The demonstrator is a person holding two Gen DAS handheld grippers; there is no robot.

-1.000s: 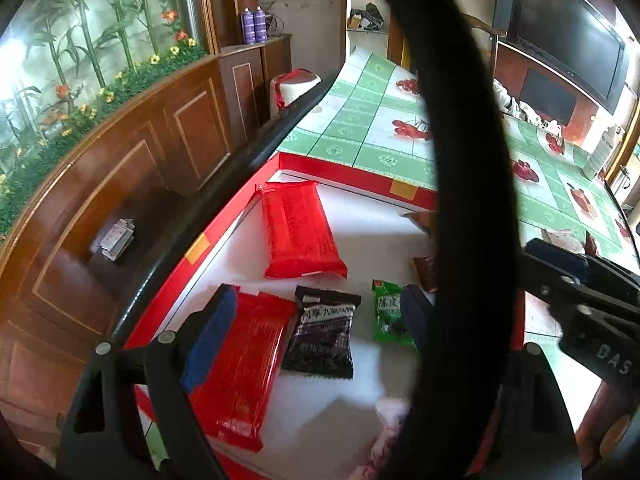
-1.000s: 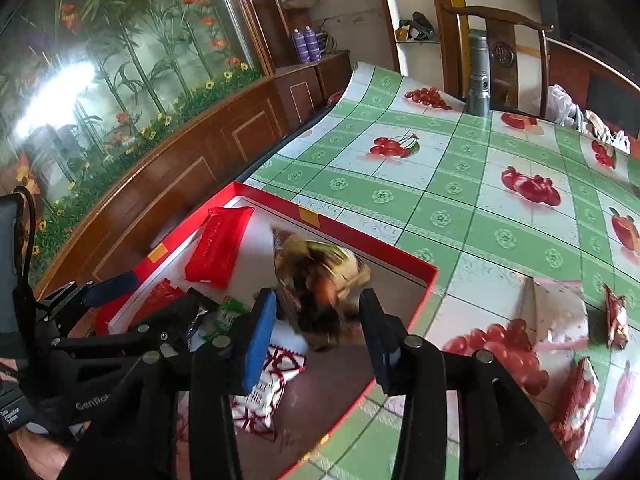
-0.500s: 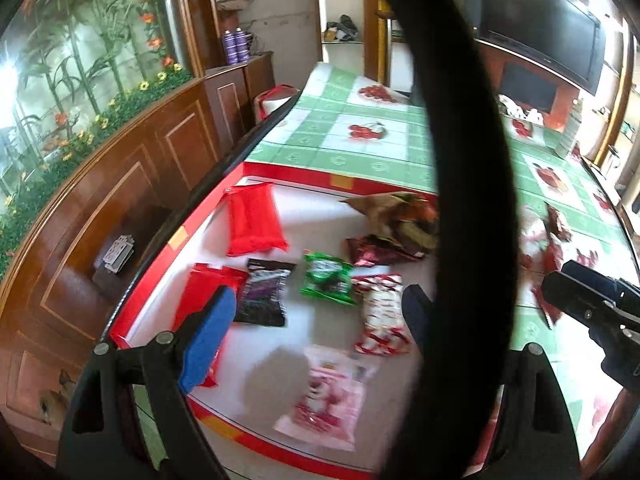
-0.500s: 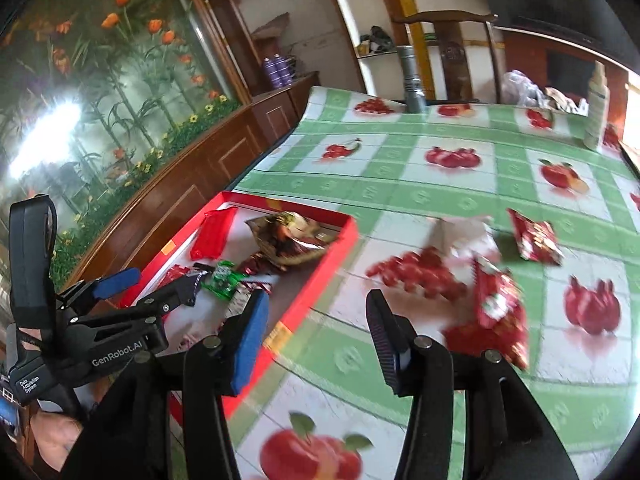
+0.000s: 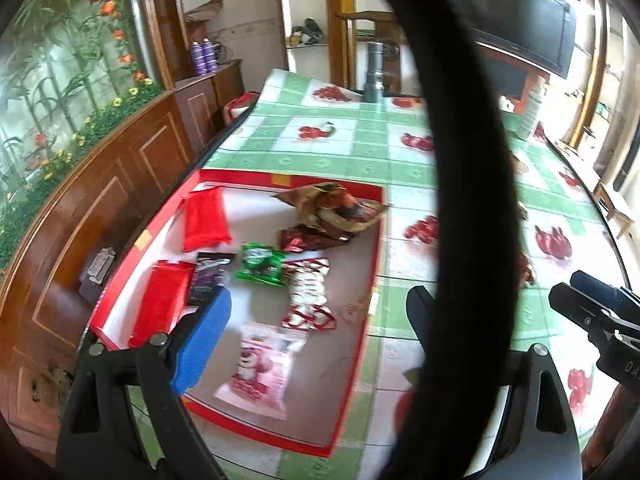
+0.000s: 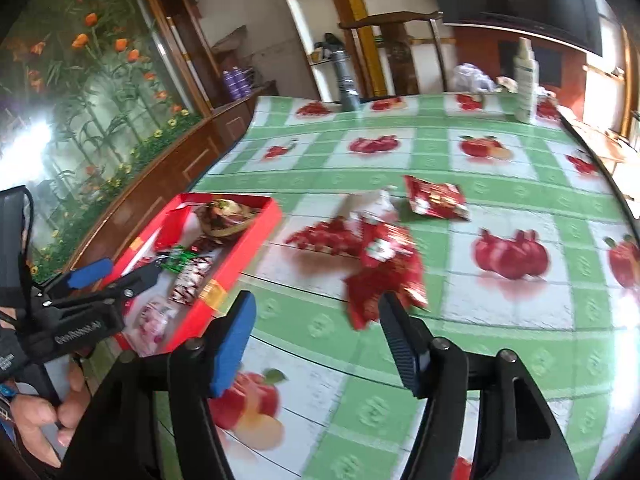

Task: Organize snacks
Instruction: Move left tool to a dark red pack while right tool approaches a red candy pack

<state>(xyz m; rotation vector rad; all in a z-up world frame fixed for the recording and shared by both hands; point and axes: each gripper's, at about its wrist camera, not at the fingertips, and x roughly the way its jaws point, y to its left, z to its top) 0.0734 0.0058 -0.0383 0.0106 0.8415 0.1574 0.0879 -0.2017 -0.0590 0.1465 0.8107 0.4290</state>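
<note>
Right gripper (image 6: 316,340) tilts downward — jaws just widened, empty; above tablecloth (image 6: 440,152).

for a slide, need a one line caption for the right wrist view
Open right gripper with nothing between its fingers, near loose red snack packets on a fruit-print tablecloth, red tray alongside.

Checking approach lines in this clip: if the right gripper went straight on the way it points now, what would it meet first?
Most likely the crumpled red snack packet on the tablecloth, just beyond the right gripper, whose jaws have just been opening with nothing between them. Depth is uncertain.
</note>
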